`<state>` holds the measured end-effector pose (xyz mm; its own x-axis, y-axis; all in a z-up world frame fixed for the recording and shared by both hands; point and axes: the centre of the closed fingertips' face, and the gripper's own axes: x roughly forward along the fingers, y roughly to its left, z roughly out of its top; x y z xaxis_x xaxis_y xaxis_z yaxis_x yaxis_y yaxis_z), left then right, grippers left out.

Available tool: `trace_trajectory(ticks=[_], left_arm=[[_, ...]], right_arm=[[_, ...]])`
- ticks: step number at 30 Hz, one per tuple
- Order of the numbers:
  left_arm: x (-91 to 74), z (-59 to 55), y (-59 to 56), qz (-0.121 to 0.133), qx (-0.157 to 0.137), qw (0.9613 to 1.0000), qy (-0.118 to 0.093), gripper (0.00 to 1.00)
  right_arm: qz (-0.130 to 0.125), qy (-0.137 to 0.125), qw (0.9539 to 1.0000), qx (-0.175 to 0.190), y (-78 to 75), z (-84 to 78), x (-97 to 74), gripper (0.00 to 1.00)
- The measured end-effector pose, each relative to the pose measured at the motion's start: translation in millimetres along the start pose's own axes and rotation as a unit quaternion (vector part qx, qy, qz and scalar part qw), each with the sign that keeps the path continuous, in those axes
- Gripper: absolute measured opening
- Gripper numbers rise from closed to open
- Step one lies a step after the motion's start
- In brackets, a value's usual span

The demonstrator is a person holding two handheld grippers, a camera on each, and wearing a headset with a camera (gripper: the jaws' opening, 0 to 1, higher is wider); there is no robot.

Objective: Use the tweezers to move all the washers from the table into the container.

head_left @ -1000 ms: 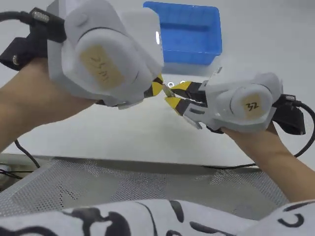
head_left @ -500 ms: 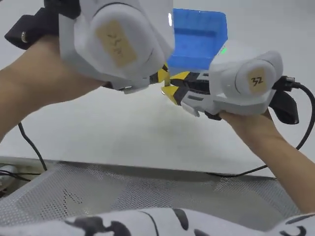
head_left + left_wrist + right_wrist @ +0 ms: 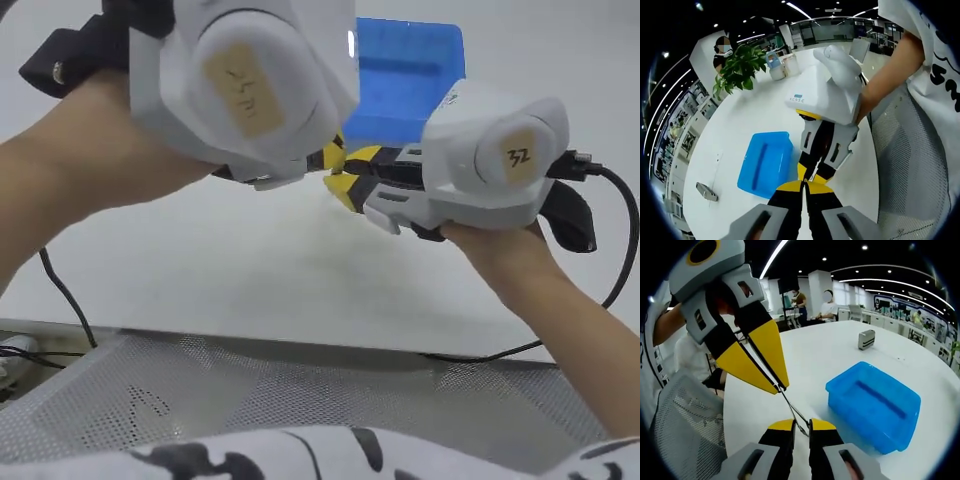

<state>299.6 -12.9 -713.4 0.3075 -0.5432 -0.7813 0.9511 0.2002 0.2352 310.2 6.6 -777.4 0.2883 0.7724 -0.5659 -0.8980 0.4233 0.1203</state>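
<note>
Pinching the tweezers [image 3: 789,405] from both ends: right gripper [image 3: 801,424] is closed on the near end, left gripper [image 3: 777,386] closed on the far part at 11 o'clock from it, tips nearly meeting in the air over the white desk [image 3: 840,360]. Blue container [image 3: 872,410] sits on the desk at 3 o'clock of the right gripper in its own view, at 1 o'clock behind the gripper tips in the head view.
</note>
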Motion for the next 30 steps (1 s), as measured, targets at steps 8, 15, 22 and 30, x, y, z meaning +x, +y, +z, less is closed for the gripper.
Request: trace_trajectory(ticks=[8, 15, 22, 30], left_arm=[[1.3, 0.9, -2.0, -0.004, -0.006, 1.0000, -0.003, 0.00], [2.8, 3.0, -3.7, -0.007, -0.002, 1.0000, -0.001, 0.00], [0.2, 5.6, -0.2, -0.005, 0.012, 0.9999, -0.002, 0.00], [-12.4, 14.9, 5.5, 0.004, 0.018, 0.9998, -0.009, 0.00]], right_arm=[[0.002, 0.006, 0.9999, -0.010, 0.2, -1.3, -0.3, 0.06], [-0.002, 0.005, 1.0000, -0.002, -0.3, -2.4, -1.1, 0.05], [-0.008, 0.008, 0.9998, -0.015, -2.6, 1.7, -5.5, 0.05], [-0.004, 0.006, 0.9997, -0.023, -2.4, 14.2, -14.7, 0.04]])
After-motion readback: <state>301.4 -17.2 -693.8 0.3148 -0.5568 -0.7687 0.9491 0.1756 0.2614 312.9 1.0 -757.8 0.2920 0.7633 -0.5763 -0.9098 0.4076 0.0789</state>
